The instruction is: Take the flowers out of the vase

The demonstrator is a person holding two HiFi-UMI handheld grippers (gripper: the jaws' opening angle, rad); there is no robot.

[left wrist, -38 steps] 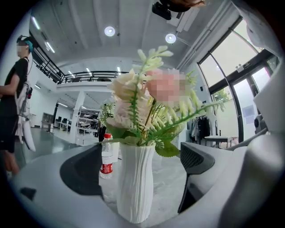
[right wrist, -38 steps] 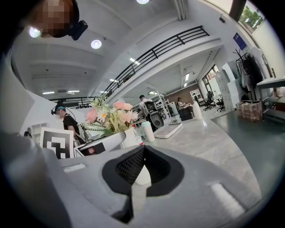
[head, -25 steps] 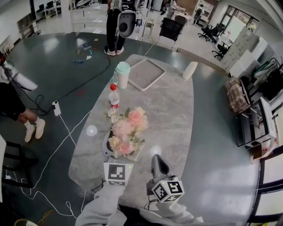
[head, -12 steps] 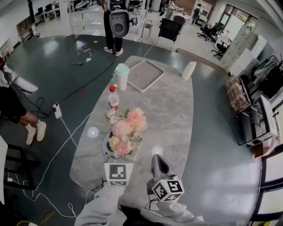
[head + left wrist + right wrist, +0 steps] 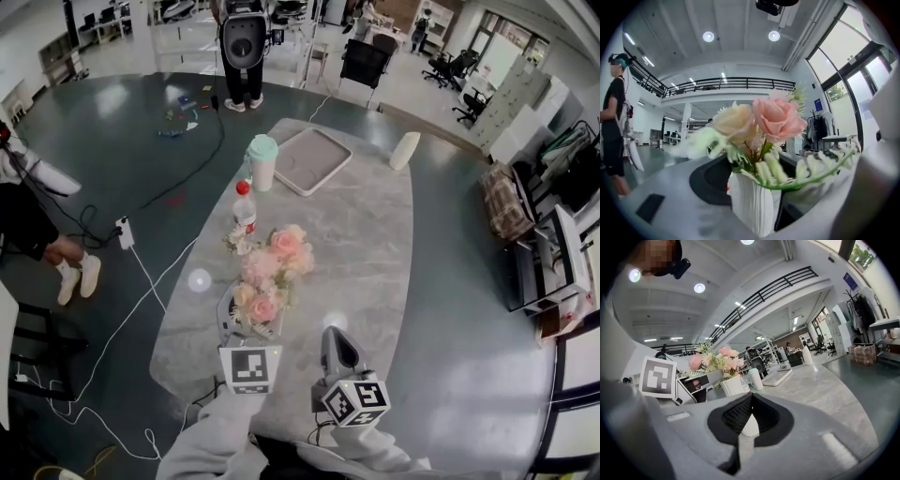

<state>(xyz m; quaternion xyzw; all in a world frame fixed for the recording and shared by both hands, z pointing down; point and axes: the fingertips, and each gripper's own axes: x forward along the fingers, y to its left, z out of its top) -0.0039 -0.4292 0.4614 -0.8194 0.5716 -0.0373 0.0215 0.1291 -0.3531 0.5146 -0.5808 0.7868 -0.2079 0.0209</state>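
From the head view: flowers (image 5: 269, 277) upright near the near end of the table (image 5: 361, 234), bunch whole, nothing pulled out yet. Left gripper (image 5: 248, 328) pushed in level beneath the blooms. Right gripper (image 5: 335, 339) parked just beside it on the right, apart from the bunch.

From the left gripper view: jaws just been closing, now clenched on the white ribbed vase (image 5: 752, 206), with the dark pads (image 5: 710, 180) seemingly against its two sides. Stems and blooms rising above the grip, all seated in the vase's mouth. Blurred foliage trailing across the front.

From the right gripper view: fingers (image 5: 733, 416) pressed together on nothing. Flowers and vase off to the left, beyond the left gripper.

As a judgement: vase steadied, so most likely the bracing step. Pulling the stems not yet begun; probably a job for the free right gripper, after opening.
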